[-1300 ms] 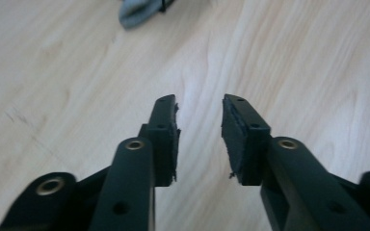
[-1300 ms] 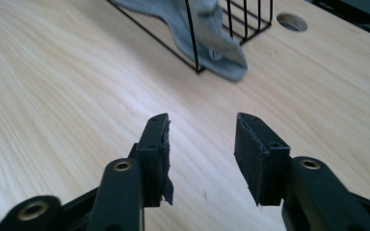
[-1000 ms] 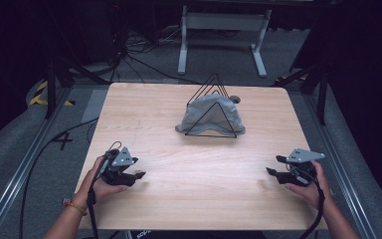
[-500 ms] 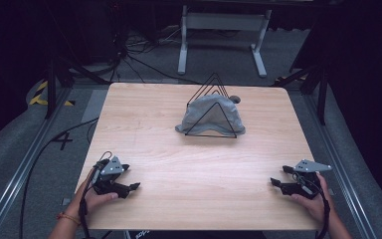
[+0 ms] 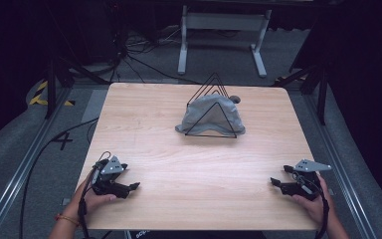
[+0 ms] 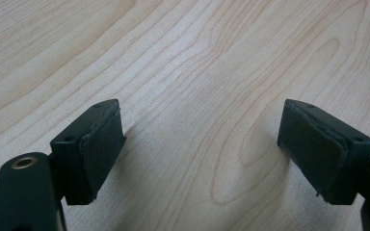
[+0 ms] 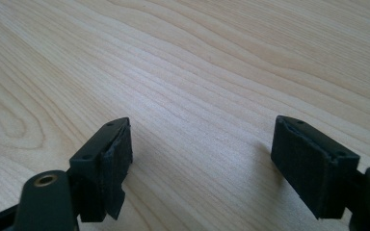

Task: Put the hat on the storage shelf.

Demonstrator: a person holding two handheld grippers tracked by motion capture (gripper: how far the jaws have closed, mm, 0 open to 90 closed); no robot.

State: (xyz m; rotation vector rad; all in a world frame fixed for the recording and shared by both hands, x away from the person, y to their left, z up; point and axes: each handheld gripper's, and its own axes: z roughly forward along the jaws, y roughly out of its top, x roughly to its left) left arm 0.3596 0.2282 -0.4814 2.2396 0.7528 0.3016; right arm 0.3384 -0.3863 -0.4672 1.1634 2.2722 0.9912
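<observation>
A grey cloth [image 5: 209, 117] lies draped over a black wire triangular rack [image 5: 214, 89] at the back middle of the wooden table [image 5: 199, 164]. My left gripper [image 5: 132, 187] rests low near the front left corner, held in a hand, jaws pointing right. My right gripper [image 5: 274, 183] sits near the front right corner, jaws pointing left. In the left gripper view the left gripper [image 6: 200, 144] is open over bare wood, nothing between its pads. The right gripper view shows the right gripper [image 7: 200, 161] open likewise, close to the tabletop.
Behind the table stand a white metal frame [image 5: 219, 30] and loose cables [image 5: 129, 55] on the grey floor. A metal rail [image 5: 25, 164] runs along the left side, and a black cable trails from the left gripper.
Both grippers have drawn back toward the table's front edge and come down closer to the wood. The cloth and rack have not moved.
</observation>
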